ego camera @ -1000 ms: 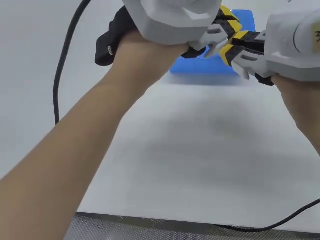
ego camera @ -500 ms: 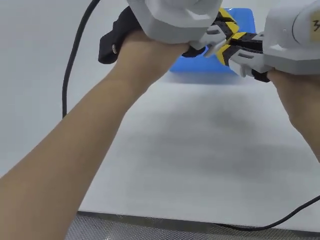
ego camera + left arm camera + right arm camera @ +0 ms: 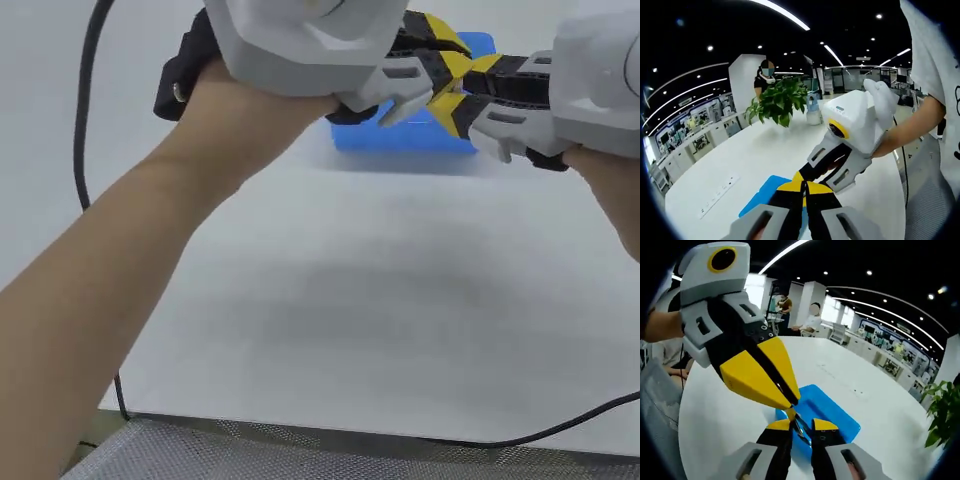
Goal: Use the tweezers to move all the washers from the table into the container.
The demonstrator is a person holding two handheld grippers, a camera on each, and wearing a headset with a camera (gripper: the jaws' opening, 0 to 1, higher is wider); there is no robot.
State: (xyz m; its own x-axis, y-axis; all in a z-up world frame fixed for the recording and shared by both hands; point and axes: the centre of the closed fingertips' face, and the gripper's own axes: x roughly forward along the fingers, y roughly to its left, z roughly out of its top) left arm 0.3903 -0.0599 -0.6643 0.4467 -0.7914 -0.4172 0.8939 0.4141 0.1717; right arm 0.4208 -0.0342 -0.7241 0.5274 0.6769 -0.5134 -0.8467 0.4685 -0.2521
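Left gripper (image 3: 455, 55) and right gripper (image 3: 455, 95) meet tip to tip in the head view, above the white table (image 3: 380, 300) and near the blue container (image 3: 400, 140). In the left gripper view, its own jaws are clenched together. In the right gripper view, the right gripper (image 3: 807, 426) grasps thin metal tweezers (image 3: 801, 429). The left gripper's tip touches their upper end, and the container lies just behind.

Table (image 3: 380, 300), matt smooth white; container (image 3: 836, 421) beyond right gripper (image 3: 802, 424), smooth blue plastic; tweezers (image 3: 803, 430) between its tips, thin shiny metal.
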